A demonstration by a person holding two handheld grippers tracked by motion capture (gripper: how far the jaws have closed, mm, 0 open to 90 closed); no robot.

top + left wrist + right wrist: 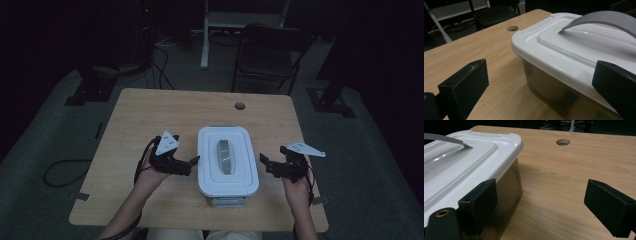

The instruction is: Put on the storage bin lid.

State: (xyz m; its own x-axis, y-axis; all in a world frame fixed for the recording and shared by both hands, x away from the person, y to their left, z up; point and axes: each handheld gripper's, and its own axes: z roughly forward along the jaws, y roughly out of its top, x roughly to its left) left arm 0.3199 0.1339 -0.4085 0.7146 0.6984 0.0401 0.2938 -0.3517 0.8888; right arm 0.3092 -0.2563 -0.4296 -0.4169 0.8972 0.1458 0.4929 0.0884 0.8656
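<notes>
— Where the box [228,165] sits, is that the middle of the bench [150,115]?

— Near enough: it stands toward the person's edge, long side running away from them, white lid [554,50] on top and a grey handle [226,156] arched along the lid's centre. The walls below the lid are clear and dark-looking.

— And the left tool [196,161]?

— Just beside the box's left wall, jaws spread wide. In the left gripper view one jaw hangs over bare wood and the other sits in front of the lid's rim; whether it touches I cannot tell. Nothing is held.

— The right tool [263,161]?

— Mirrored on the other side, just beside the right wall, also gaping wide and holding nothing. Its own view has one jaw close against the box's corner, the other out over open wood.

— Anything else around?

— A round cable hole [240,106] in the bench beyond the box, and a dark chair [270,52] on the floor past the far edge.
</notes>
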